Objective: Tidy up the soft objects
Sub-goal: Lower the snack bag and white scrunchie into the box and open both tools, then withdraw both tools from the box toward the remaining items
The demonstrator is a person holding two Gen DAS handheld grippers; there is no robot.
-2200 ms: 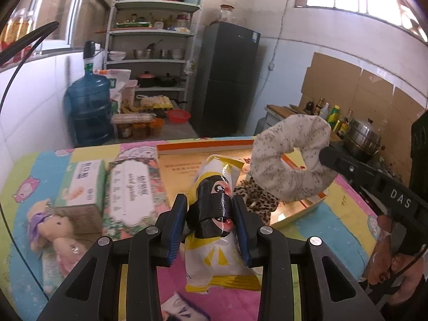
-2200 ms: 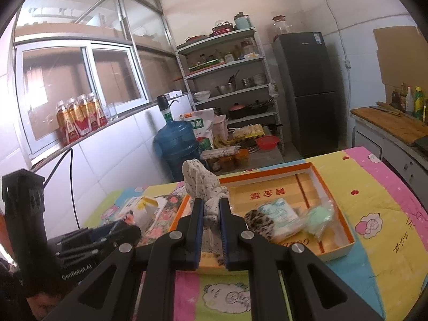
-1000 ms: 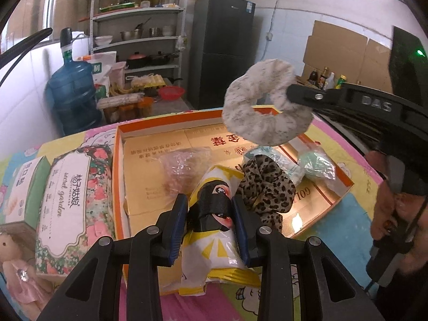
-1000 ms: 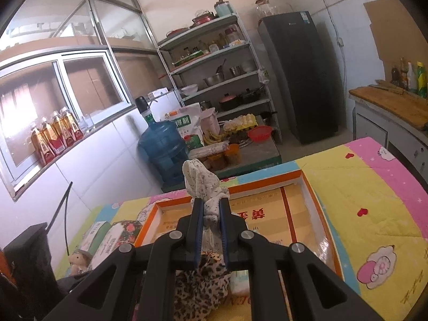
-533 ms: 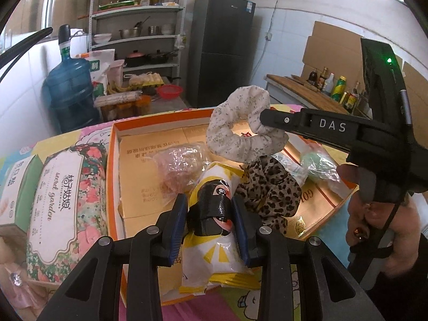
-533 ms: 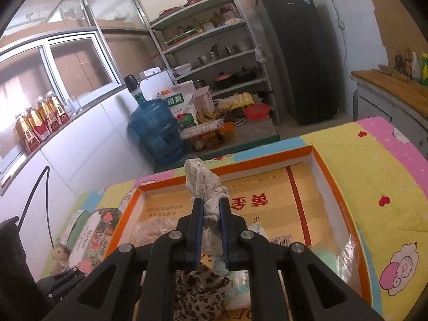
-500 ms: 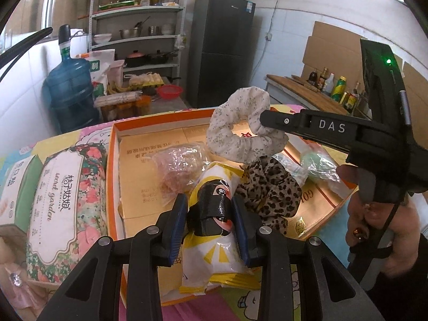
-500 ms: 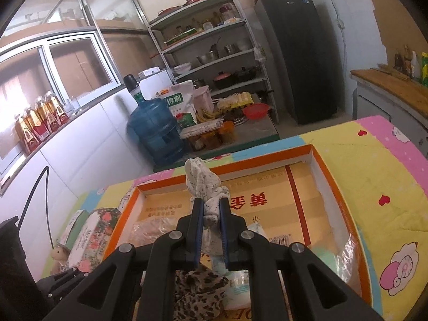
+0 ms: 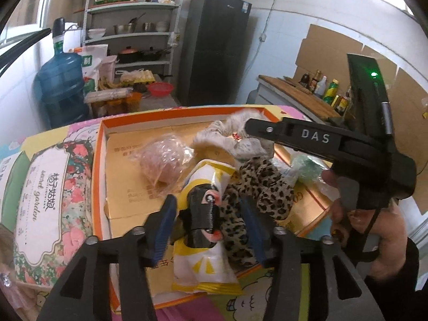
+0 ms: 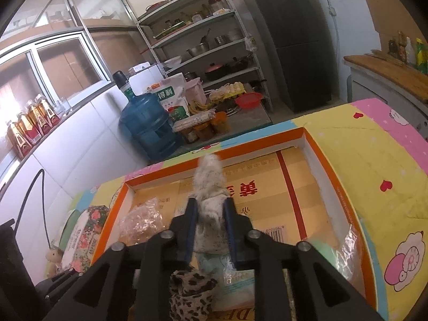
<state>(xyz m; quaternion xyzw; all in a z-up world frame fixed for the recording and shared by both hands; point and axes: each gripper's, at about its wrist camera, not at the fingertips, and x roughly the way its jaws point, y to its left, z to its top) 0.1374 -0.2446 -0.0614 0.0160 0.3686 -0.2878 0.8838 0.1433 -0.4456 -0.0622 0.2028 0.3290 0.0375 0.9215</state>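
1. The left claw (image 9: 211,214) stands open around the yellow snack bag (image 9: 206,230), with gaps between its blue pads and the bag. The bag lies half over the near wall of the orange box (image 9: 99,144). To finish well, draw this claw straight back and up, so the pads do not drag the bag off the edge.

2. The right claw (image 10: 210,220) is parted too, with the white scrunchie (image 10: 210,187) loose between its fingers, lying in the middle of the box toward the far wall. Lift clear vertically; the fabric is fluffy and could snag on a pad.

3. Judged from how things lie, both are release steps, and the box is filling up. The things left on the tabletop (image 10: 374,144) would come next.

4. Count, left to right in the left view:
   - One small doll (image 9: 8,278) at the left edge, outside the box.
   - Two tissue packs: a green one (image 9: 10,171), only partly seen, and a floral one (image 9: 50,195), both beside the box.
   - One clear bag with something pink (image 9: 163,160), in the box.
   - One snack bag.
   - Two scrunchies: the white one and a leopard one (image 9: 259,187) touching the snack bag.
   - One clear bag with something green (image 9: 305,168), at the right of the box.
   - One pale packet (image 10: 235,275) under the scrunchies, seen in the right view.
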